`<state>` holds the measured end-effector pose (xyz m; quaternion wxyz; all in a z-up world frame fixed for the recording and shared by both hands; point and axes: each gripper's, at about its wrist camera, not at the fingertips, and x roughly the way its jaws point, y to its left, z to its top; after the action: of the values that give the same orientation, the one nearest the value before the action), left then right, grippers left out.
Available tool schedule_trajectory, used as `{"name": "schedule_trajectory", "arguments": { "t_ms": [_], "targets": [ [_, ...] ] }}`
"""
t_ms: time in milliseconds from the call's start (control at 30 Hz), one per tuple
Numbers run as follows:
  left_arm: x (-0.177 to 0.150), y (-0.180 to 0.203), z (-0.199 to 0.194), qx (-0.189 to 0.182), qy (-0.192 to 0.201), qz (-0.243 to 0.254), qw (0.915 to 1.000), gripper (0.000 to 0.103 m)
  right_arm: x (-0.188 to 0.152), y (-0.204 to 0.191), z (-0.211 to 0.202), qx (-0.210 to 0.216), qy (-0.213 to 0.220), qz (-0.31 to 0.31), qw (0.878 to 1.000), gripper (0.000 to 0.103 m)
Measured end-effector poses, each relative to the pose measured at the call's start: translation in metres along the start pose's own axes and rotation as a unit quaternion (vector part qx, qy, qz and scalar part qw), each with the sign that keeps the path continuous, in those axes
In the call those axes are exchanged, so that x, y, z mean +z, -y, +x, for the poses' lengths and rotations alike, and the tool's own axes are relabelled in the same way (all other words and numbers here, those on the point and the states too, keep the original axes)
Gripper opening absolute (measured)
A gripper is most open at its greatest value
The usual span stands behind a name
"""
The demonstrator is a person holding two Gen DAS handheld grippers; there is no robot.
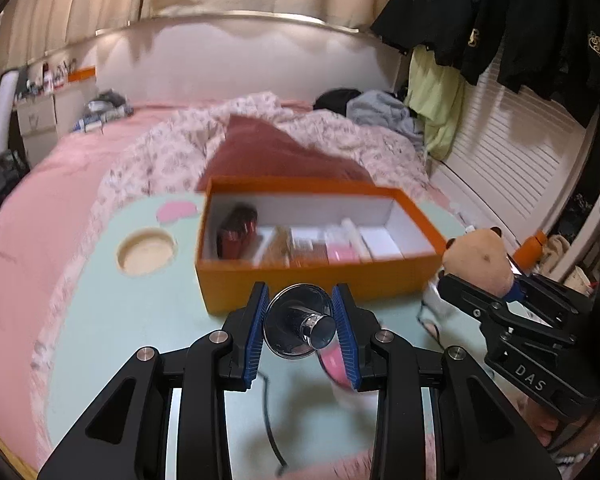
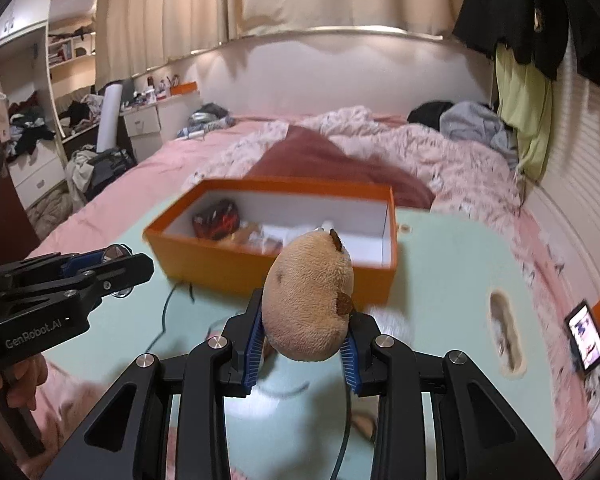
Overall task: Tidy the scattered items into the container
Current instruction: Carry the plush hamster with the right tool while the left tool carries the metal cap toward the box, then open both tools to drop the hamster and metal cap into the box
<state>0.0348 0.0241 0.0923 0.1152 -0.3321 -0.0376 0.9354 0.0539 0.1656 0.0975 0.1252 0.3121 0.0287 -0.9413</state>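
An open orange box point(image 1: 300, 280) point(image 2: 228, 268) with a white inside stands on the pale green bed table point(image 1: 132, 320) point(image 2: 440, 300). Several small items lie in the box, among them a dark red packet point(image 1: 238, 232) point(image 2: 216, 222). My left gripper point(image 1: 302, 324) point(image 2: 116, 270) is shut on a shiny chrome disc with a knob point(image 1: 300, 326), held just in front of the box's near wall. My right gripper point(image 2: 306, 340) point(image 1: 512, 288) is shut on a tan plush animal point(image 2: 310, 300) point(image 1: 480, 260), also lifted in front of the box, to the right of the left gripper.
A black cable point(image 2: 168, 312) point(image 1: 268, 420) trails over the table near the grippers. A round hollow point(image 1: 146, 254) and an oval slot point(image 2: 506, 332) are cut into the table. A lit phone point(image 2: 586, 340) lies on the bed at right. A rumpled pink quilt point(image 1: 260, 140) lies behind the box.
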Motion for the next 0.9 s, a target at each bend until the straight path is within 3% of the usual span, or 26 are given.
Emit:
{"name": "schedule_trajectory", "arguments": {
  "t_ms": [133,233,367,600,900],
  "targets": [
    [0.026,-0.009,0.011,0.009,0.000,0.002,1.0000,0.034,0.022,0.000,0.010,-0.008,0.011,-0.007,1.000,0.032],
    [0.044,-0.018,0.029,-0.007,-0.024,-0.009,0.9996,0.034,0.040,0.000,0.024,-0.012,0.021,-0.012,1.000,0.032],
    [0.067,-0.025,0.055,0.007,-0.031,-0.016,0.9994,0.034,0.062,-0.001,0.052,-0.028,0.026,-0.028,0.999,0.032],
    [0.062,-0.018,0.089,0.008,-0.062,-0.006,0.9980,0.034,0.065,0.008,0.094,-0.047,-0.011,-0.026,0.999,0.032],
    [0.059,-0.016,0.107,0.009,-0.086,-0.012,0.9962,0.034,0.062,0.012,0.104,-0.051,-0.021,-0.021,0.998,0.034]
  ]
}}
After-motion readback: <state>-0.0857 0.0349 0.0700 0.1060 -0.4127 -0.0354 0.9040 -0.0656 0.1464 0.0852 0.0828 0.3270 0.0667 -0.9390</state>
